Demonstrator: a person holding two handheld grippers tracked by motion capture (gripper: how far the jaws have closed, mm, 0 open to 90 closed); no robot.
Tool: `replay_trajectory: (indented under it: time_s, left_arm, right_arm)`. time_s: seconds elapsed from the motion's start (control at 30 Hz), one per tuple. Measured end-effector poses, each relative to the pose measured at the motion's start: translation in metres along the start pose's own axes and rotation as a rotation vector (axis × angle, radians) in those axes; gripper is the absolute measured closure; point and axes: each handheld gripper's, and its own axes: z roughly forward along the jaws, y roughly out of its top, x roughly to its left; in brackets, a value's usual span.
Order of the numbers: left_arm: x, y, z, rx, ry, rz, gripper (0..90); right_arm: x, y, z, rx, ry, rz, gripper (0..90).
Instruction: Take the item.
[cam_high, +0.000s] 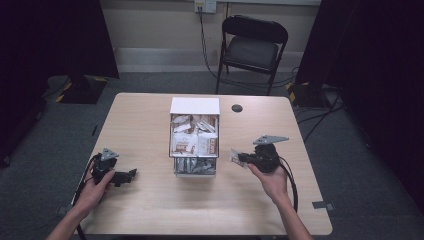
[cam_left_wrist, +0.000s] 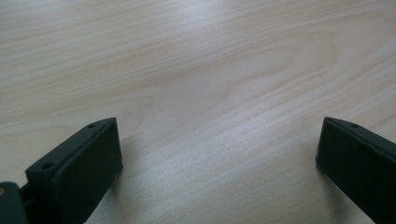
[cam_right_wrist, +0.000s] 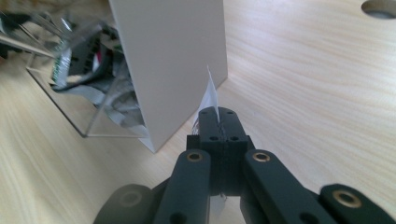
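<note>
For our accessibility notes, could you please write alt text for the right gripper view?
The right gripper has its black jaws shut on a thin white packet, held edge-on above the pale wooden table. Just ahead stands a white box, with a clear plastic tray of crumpled packets at the left.

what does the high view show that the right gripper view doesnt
High view alone: the left gripper resting open on the table, both hands, the chair behind the table, and the packets in the top of the box.

Right gripper view alone: its jaws pressed together on the thin edge of a white packet, and the box's plain white side wall from close up.

Both: the right gripper holding the packet beside the box, the clear lower tray with wrappers, the wooden tabletop and its round hole.
</note>
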Motion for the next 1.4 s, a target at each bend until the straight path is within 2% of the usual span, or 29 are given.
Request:
replay_trajectory:
  time_s: [0.4, 0.7, 0.93, 1.1, 1.4]
  left_arm:
    - [0.000, 0.000, 0.000, 0.000, 0.000, 0.000, 0.0]
    - [0.000, 0.000, 0.000, 0.000, 0.000, 0.000, 0.0]
    - [0.000, 0.000, 0.000, 0.000, 0.000, -0.001, 0.0]
    - [0.000, 0.000, 0.000, 0.000, 0.000, 0.000, 0.0]
    - [0.000, 0.000, 0.000, 0.000, 0.000, -0.001, 0.0]
  right_arm:
    - [-0.013, -0.014, 0.017, 0.038, -0.014, 0.034, 90.0]
    - [-0.013, -0.022, 0.033, 0.090, -0.026, 0.025, 90.0]
    - [-0.019, -0.027, 0.041, 0.097, -0.007, 0.061, 90.0]
    - [-0.021, -0.030, 0.046, 0.111, -0.017, 0.080, 90.0]
    - [-0.019, -0.033, 0.053, 0.117, -0.033, 0.061, 90.0]
